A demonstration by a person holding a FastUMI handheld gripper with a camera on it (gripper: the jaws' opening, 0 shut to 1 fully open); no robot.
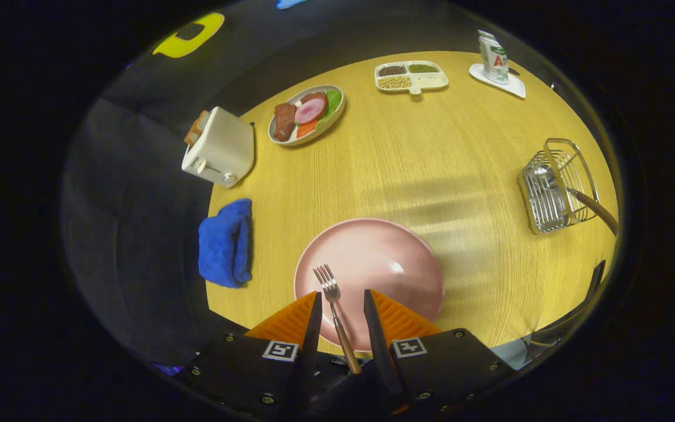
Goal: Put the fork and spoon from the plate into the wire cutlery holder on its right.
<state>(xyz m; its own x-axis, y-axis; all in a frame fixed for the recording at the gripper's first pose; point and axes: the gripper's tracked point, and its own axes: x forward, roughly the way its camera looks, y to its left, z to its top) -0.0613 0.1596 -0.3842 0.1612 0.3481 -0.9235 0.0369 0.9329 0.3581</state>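
Jaws apart w/ fork [335, 313] handle between, untouched; thin handle on slick pink plate [408, 258] may skid; wire cutlery holder [557, 187] at 2 o'clock.

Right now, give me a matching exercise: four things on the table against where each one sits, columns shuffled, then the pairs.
Things:
1. fork
2. spoon
3. blue cloth
4. toaster

Places:
A. in the wire cutlery holder, handle sticking out
B. at the table edge, between toaster and pink plate
C. on the pink plate, handle between the open fingers of the gripper
D. at the table edge, bread in its slot, beside the plate of meat and vegetables

Pairs: 1-C, 2-A, 3-B, 4-D
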